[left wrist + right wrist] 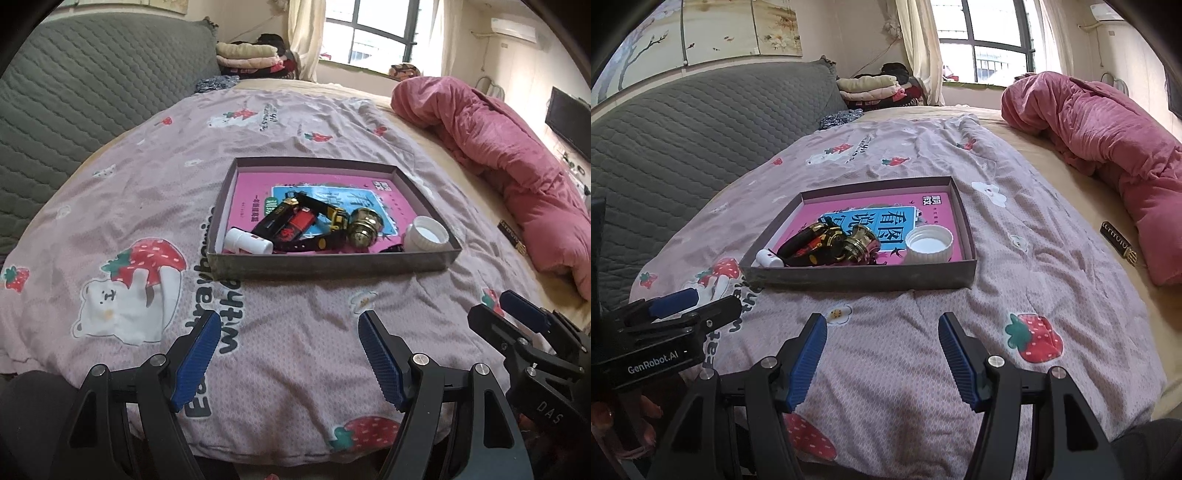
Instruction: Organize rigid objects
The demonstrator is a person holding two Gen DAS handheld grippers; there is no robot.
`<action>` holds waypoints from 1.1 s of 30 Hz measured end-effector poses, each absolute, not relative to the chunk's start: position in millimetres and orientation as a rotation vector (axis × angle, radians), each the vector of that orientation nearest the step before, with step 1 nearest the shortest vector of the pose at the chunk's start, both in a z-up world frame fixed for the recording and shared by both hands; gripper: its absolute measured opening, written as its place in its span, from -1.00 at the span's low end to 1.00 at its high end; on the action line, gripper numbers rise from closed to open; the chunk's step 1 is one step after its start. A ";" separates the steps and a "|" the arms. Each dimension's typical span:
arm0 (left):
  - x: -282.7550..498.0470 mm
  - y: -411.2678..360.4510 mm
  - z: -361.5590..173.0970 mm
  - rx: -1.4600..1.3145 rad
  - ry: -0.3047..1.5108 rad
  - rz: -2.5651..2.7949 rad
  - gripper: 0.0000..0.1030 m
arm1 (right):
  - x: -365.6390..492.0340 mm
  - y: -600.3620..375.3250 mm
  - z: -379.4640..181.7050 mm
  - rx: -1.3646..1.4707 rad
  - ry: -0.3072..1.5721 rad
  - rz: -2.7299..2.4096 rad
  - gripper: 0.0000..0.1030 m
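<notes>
Both tongs, left (288, 354) and right (882, 358), stand wide and empty above the pink strawberry-print quilt (295, 332) on the bed. At 12 o'clock from them sits the shallow grey cardboard tray (325, 264), holding a pink book, white ribbed plastic cap (426, 234), brass knob (364, 227), white tube (247, 242) and black-red items. A black-gold bar (1117, 242) lies outside at 2 o'clock, near the rose blanket. Judgement: between picks; next calls for reaching that bar.

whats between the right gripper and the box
Only bare strawberry-print quilt lies between the open right gripper and the box, shown in the right wrist view.
</notes>
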State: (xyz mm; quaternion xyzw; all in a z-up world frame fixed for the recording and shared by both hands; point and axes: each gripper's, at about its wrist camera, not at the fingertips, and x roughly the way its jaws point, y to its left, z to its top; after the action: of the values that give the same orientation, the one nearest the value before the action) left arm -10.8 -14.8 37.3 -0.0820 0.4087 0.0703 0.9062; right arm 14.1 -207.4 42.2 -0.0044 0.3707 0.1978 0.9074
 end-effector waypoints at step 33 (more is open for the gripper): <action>0.5 -9.9 11.6 -0.203 0.909 0.155 0.51 | 27.2 -202.2 22.7 -0.054 0.798 0.402 0.21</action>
State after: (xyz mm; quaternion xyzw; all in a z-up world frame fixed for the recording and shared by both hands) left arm 0.5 -9.9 11.6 -0.0976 0.4380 0.0748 0.8905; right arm 27.2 -202.2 22.7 -0.0260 0.3860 0.1943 0.9014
